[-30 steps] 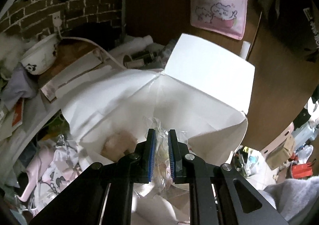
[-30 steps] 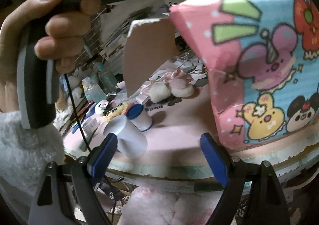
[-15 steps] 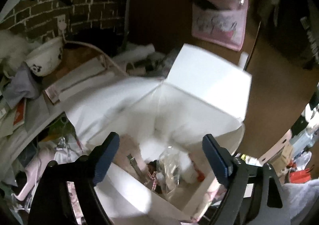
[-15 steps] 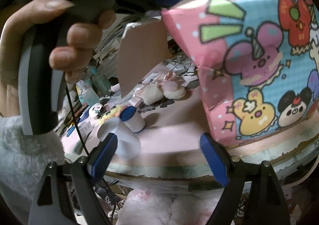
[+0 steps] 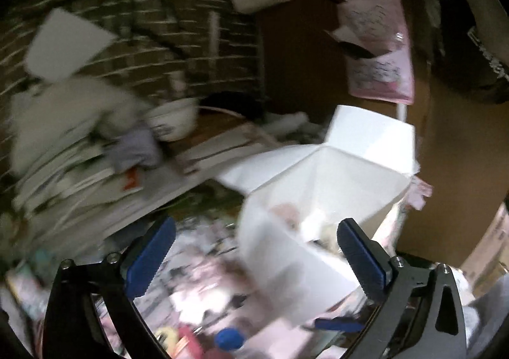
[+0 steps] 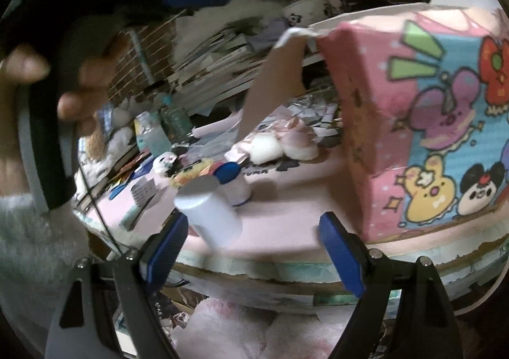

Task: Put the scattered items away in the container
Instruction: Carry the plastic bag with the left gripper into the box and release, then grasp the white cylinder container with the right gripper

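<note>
The container is a box, white inside [image 5: 346, 180] and pink with cartoon prints outside [image 6: 423, 123], standing on a pink table [image 6: 286, 206]. My left gripper [image 5: 254, 250] is open and empty, above and to the left of the box's open top; the view is blurred. Small items lie inside the box. My right gripper [image 6: 251, 241] is open and empty at the table's front edge. A white cylinder bottle [image 6: 210, 215] lies just ahead of its left finger. A blue-lidded jar [image 6: 233, 182] stands behind it. Soft pink and white items [image 6: 280, 145] lie farther back.
Small toys, cards and bottles [image 6: 152, 136] clutter the table's left side. Stacked papers and books [image 5: 79, 168] and a white bowl [image 5: 171, 120] sit against the brick wall. The hand holding the left gripper [image 6: 47, 82] fills the right wrist view's left side.
My left gripper opened and let a clear plastic packet drop into the box, then pulled back and swung left. My right gripper stayed open and shifted slightly.
</note>
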Action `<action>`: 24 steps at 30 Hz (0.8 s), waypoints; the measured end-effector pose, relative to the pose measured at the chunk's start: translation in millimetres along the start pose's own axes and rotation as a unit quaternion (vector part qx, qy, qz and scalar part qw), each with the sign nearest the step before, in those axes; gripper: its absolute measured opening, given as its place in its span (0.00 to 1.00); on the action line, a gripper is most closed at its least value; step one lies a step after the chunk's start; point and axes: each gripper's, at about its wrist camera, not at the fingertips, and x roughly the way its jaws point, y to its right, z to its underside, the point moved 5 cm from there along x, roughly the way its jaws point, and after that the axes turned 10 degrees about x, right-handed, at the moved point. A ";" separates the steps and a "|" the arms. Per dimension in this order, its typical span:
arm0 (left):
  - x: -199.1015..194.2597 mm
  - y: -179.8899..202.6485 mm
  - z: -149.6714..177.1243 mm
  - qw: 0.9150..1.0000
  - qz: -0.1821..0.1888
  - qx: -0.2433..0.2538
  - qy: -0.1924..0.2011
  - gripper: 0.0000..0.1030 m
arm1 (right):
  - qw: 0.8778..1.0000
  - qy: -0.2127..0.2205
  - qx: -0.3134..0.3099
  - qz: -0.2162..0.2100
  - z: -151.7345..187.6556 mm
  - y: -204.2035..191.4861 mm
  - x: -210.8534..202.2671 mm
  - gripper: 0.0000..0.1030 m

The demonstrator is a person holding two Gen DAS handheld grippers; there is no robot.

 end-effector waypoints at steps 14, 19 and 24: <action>-66.3 -85.6 118.4 0.961 -0.212 -0.174 0.029 1.00 | 0.999 -0.029 -0.044 -0.013 13.1 -23.6 23.9 0.55; -77.0 -92.3 129.6 0.960 -0.196 -0.193 0.046 0.99 | 0.998 -0.039 -0.052 -0.010 13.3 -31.7 35.3 0.44; -77.5 -90.0 132.8 0.961 -0.195 -0.190 0.044 0.99 | 0.998 -0.031 -0.054 0.002 9.3 -36.5 41.4 0.42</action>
